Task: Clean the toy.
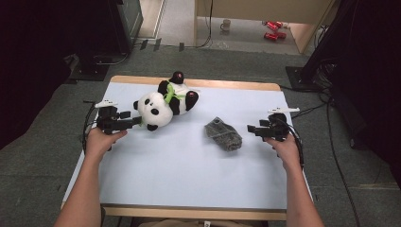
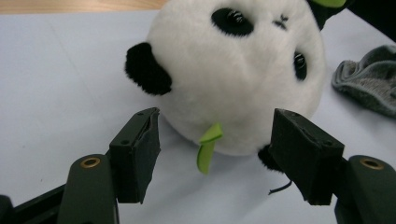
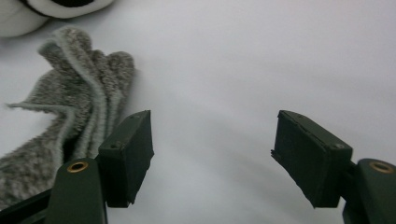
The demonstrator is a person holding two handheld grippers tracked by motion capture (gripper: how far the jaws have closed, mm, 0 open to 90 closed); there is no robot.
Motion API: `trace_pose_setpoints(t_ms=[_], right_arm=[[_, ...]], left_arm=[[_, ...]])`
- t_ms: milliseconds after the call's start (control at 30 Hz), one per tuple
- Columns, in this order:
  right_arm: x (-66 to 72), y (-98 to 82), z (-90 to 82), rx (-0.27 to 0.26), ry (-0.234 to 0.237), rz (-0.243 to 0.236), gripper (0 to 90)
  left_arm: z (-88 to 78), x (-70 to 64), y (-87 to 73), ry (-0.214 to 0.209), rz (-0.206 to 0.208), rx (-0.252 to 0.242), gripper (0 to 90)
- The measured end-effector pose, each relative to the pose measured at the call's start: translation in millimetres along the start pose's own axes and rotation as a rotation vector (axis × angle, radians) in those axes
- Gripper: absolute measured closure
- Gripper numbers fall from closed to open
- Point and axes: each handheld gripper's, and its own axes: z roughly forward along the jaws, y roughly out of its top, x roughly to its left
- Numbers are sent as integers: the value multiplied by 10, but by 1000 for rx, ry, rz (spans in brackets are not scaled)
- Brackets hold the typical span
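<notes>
At the near edge of the high view, two bare forearms are seen coming in over the table [image 1: 189, 189], which is covered by a pale blue sheet with a wooden rim showing at its near and far edges. The left gripper [image 1: 135, 120] is held at the left side of the table, pointed right toward the head of a toy panda [image 1: 163, 105]. Its jaws are parted and nothing is clamped: in the left gripper view the left gripper [image 2: 215, 140] is seen with the panda [image 2: 243, 70] close in front of the gap, the white head just beyond the pads, with a small green tag [image 2: 208, 144] hanging from the head between the jaws. Whether either pad brushes the fur cannot be told. The right gripper [image 1: 250, 129] is held at the right side of the table, pointed left, with its jaws likewise released and bare sheet between them, as the right gripper [image 3: 212, 154] is shown in its own view. A crumpled grey fleece cloth [image 1: 223, 134] is seen lying just left of this gripper, near the middle of the table; in the right gripper view the cloth [image 3: 70, 112] lies beside and beyond the left jaw, not between the jaws. Farther off, the panda is laid on its back at the far left of the table, its head toward the left gripper. Beyond the table, a mug [image 1: 226, 24] and red cans [image 1: 272, 29] are seen on the floor.
</notes>
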Motion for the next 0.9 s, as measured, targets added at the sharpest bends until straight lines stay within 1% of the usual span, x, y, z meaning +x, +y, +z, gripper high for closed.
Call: trace_pose_setpoints(t_ms=[100,133,200,267,300,367,400,433,533,633,667,700,733,800,867,900], right_arm=[[-112,-54,-29,1,-20,24,287],[-132,-64,-33,2,-31,25,287],[-186,-96,-33,8,-63,31,287],[-217,-116,-24,14,-80,33,286],[-246,-131,-5,30,-94,42,278],[-265,-144,16,43,-90,44,274],[-269,-146,22,47,-88,43,270],[-274,-151,42,52,-90,35,266],[-274,-167,105,72,-115,13,246],[-276,-199,176,114,-136,-3,221],[-276,-202,181,110,-133,-21,199],[-276,-201,186,117,-120,-35,184],[-274,-203,188,118,-120,-39,183],[-272,-214,191,119,-117,-61,172],[-253,-228,201,126,-124,-104,159],[-245,-230,207,130,-128,-116,147]], left_arm=[[2,-14,-31,17,20,12,329],[2,-18,-45,23,36,16,329],[6,-19,-72,31,50,26,329],[22,-4,-116,51,74,50,329],[30,7,-134,57,80,62,329],[46,21,-156,59,80,77,335],[65,36,-177,54,77,91,339],[77,45,-190,56,80,100,339],[123,80,-250,71,83,143,340],[144,106,-298,88,90,173,340],[149,116,-319,93,85,181,339],[146,121,-323,91,89,181,340],[140,119,-326,92,88,181,340],[133,115,-329,96,83,182,340],[126,113,-340,96,88,182,339],[126,113,-346,95,89,177,338]])
